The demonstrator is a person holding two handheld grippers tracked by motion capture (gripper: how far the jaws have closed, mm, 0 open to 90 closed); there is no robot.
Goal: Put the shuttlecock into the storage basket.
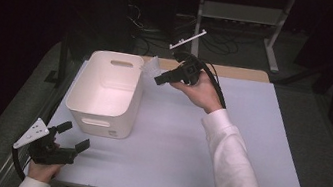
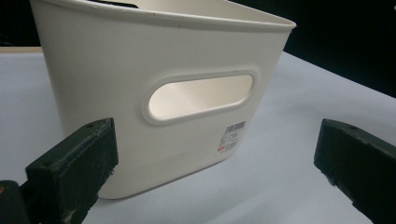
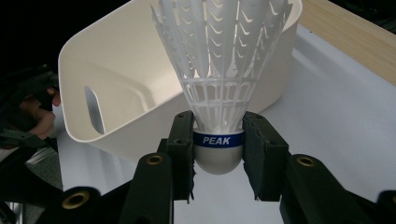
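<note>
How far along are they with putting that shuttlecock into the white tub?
Picked up: the right gripper grips the shuttlecock by its cork base, beside the white tub. Not yet dropped in. The left gripper waits open at the tub's near end.

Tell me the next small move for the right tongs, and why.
Probably carry the shuttlecock leftward over the white bin before opening. The right tongs grip its base beside the bin's far right rim, not yet above the opening.
</note>
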